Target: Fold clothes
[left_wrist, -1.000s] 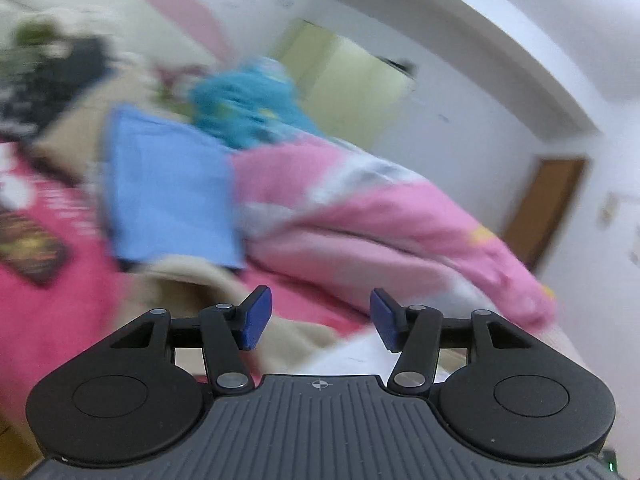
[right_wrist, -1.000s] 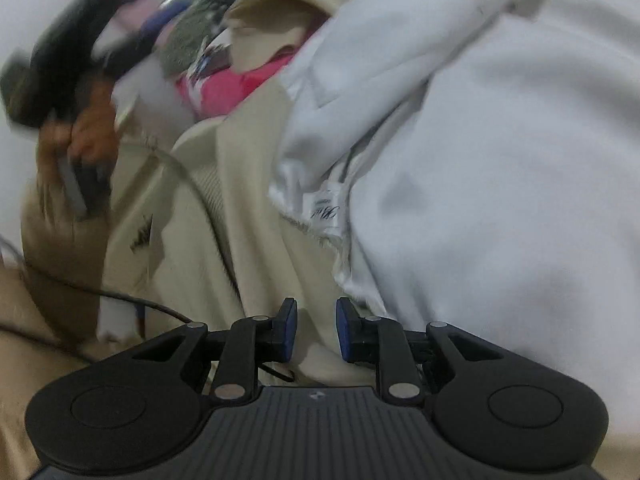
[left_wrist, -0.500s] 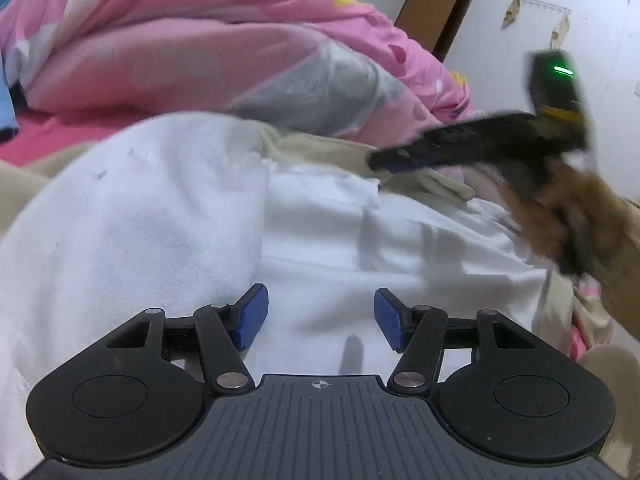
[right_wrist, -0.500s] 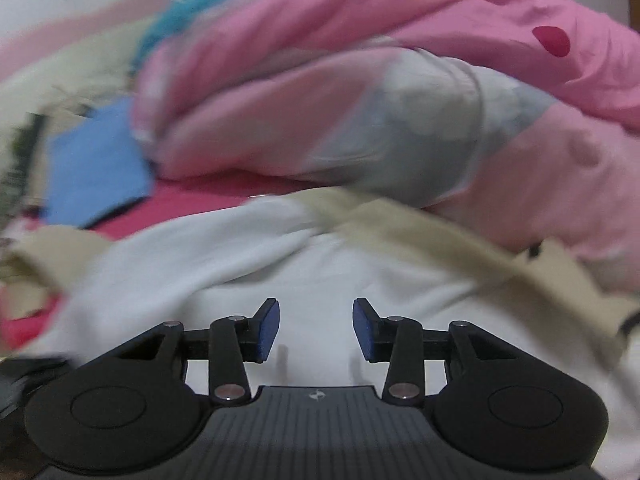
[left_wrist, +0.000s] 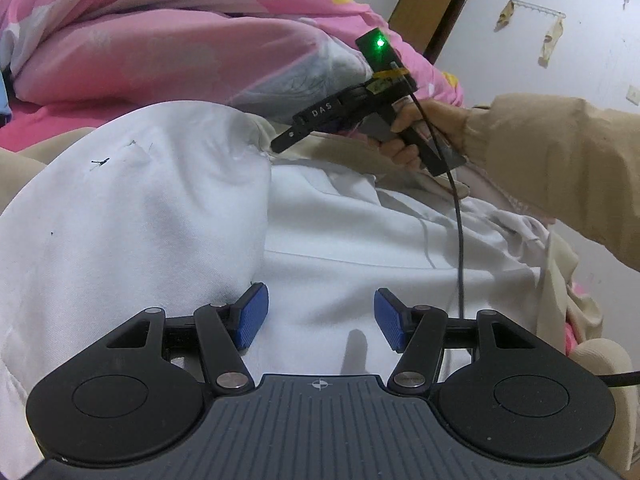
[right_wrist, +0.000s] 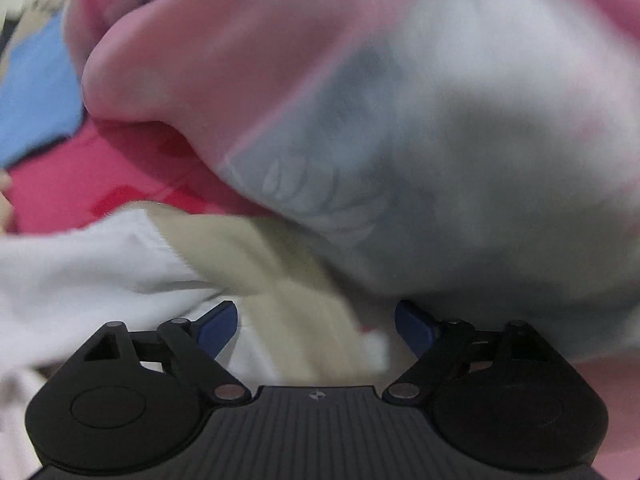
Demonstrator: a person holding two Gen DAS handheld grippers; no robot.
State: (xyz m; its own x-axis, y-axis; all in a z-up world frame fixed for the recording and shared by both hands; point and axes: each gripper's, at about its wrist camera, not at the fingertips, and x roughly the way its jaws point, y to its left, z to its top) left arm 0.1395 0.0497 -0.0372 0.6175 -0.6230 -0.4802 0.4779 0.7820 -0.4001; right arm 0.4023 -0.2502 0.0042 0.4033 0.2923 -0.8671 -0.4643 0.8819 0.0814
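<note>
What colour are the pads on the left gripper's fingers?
Blue, textured pads on black arms; clearest in the left wrist view.

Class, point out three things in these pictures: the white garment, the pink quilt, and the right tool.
white garment (left_wrist: 160,216), left wrist view, on its smooth upper fold.
pink quilt (left_wrist: 160,52), left wrist view, on its rolled front.
right tool (left_wrist: 280,145), left wrist view, at its finger end.

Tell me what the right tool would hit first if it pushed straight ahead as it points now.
Probably the beige fabric strip lying between the open right tool's fingers, beside the white cotton garment. The bulky pink and grey quilt rises just behind; blur leaves depth uncertain.
</note>
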